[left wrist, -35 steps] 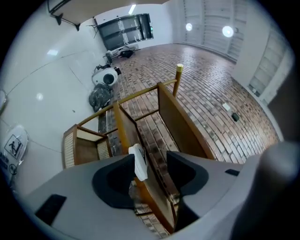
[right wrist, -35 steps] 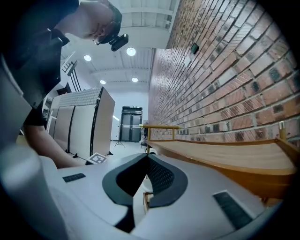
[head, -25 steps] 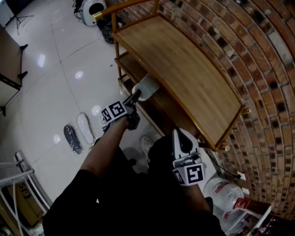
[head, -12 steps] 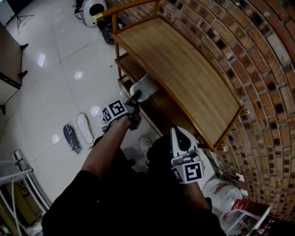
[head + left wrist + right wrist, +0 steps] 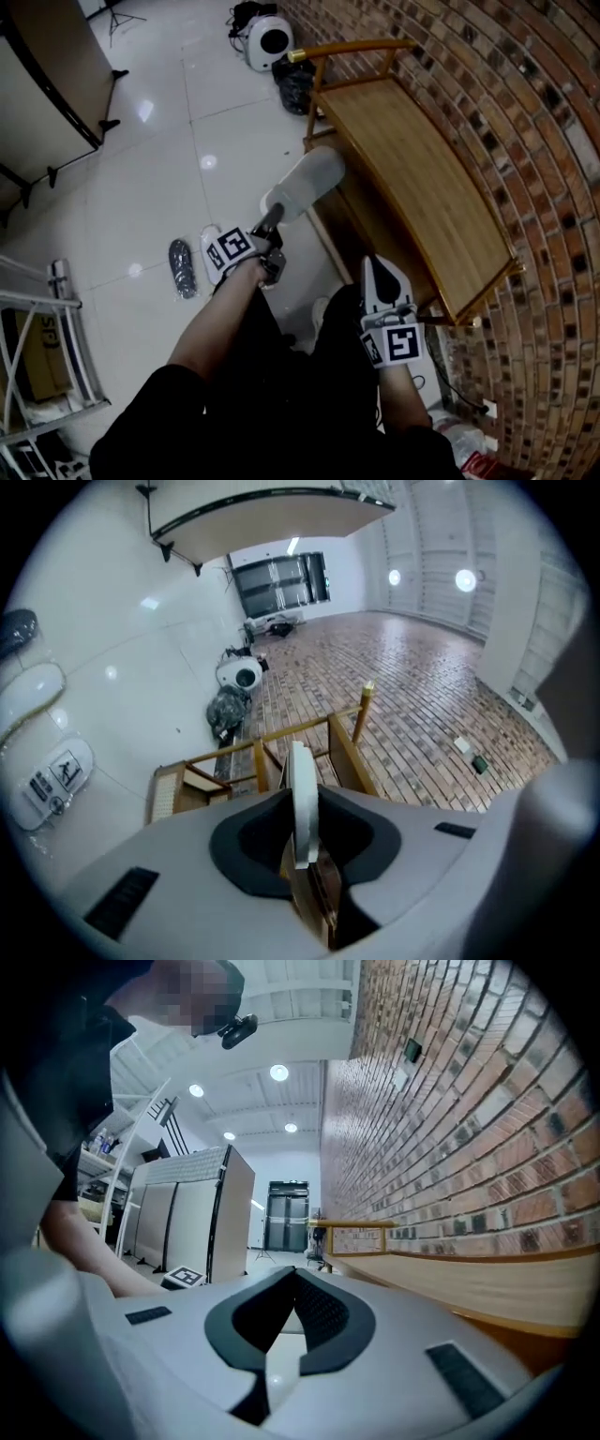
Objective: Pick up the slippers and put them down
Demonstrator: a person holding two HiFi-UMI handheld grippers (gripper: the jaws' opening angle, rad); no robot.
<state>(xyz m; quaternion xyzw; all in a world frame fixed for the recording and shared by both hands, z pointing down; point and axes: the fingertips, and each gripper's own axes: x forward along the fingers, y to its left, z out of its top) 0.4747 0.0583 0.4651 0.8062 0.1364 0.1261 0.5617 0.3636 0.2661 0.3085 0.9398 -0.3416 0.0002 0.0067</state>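
Note:
A white slipper (image 5: 302,185) hangs in the air beside the wooden rack (image 5: 422,178), gripped at its near end by my left gripper (image 5: 271,221), whose jaws have just been closing on it. The left gripper view shows that slipper (image 5: 302,789) edge-on between the pads of the left gripper (image 5: 304,834). A dark slipper (image 5: 180,268) and a white one (image 5: 210,244) lie side by side on the floor tiles, left of my left hand. My right gripper (image 5: 382,277) is shut and holds nothing, near the rack's front edge; in its own view the right gripper (image 5: 292,1283) has its pads together.
The wooden rack stands against a brick wall (image 5: 525,141). A white round appliance (image 5: 272,37) and a black bag (image 5: 295,80) sit at its far end. A metal shelf frame (image 5: 37,309) is at the left, and a cabinet (image 5: 47,84) at the upper left.
My left gripper has drawn the white slipper out from under the rack's top and lifted it away from the shelf. The right gripper has shifted slightly.

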